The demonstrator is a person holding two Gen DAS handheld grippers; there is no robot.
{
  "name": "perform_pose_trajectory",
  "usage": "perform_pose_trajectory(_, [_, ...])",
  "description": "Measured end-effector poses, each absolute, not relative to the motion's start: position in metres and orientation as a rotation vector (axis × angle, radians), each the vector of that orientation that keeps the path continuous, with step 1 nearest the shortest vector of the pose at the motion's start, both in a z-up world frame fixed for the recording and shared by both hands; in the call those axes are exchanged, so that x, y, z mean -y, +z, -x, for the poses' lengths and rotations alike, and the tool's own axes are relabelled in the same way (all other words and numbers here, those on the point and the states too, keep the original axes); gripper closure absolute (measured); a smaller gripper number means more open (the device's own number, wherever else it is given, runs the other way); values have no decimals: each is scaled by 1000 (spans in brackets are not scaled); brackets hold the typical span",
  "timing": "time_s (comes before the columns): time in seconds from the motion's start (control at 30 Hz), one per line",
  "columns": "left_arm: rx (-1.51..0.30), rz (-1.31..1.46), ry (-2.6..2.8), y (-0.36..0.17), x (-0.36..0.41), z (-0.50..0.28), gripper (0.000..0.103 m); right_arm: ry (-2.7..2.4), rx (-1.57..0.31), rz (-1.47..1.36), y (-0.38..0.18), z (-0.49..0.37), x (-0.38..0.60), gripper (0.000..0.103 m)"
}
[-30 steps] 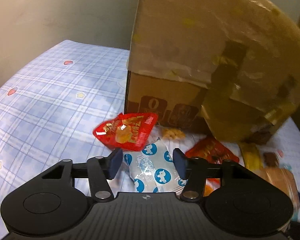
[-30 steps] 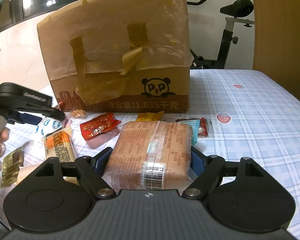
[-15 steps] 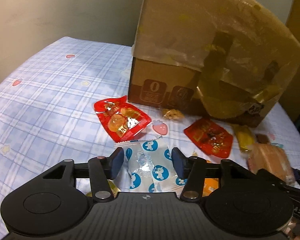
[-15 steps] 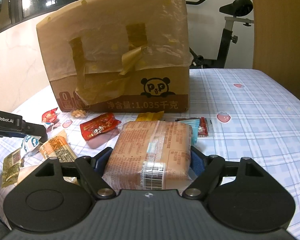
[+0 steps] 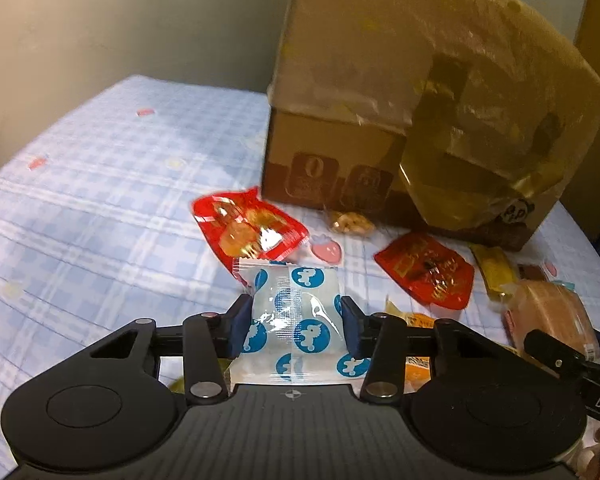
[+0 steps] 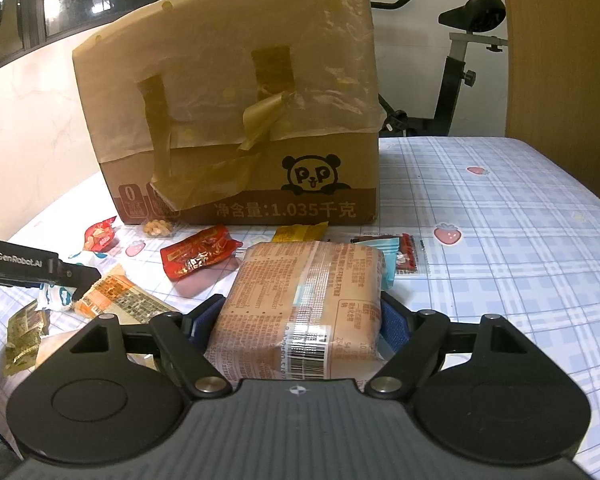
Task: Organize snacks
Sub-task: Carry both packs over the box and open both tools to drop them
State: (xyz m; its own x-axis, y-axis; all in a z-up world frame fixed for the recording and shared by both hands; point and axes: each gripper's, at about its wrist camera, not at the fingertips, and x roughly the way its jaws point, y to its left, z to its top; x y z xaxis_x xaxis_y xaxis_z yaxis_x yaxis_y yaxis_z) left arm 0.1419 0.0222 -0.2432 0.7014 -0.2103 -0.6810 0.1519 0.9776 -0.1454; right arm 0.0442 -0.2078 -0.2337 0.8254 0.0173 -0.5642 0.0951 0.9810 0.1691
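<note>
Left claw (image 5: 292, 326) is sitting partly apart, its pads pressing both sides of a white packet with blue dots (image 5: 296, 320); the packet's long axis is running forward, toward the cardboard box (image 5: 420, 120). Right claw (image 6: 302, 320) is spreading wider, clamping a large tan wrapped pack (image 6: 304, 300), long axis likewise pointing at the box. Loose packets are lying on the checked desk (image 6: 500, 220). Only the right view is showing an exercise bike (image 6: 460, 64).

Dim, warm indoor light; left view perhaps motion-blurred; edges fisheye-bent.
</note>
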Motion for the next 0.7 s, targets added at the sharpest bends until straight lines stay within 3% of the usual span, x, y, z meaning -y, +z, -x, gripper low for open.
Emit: perform_pose_trajectory(0.7, [-652, 97, -252, -215, -28, -115, 54, -41, -567, -260, -217, -33, 216, 23])
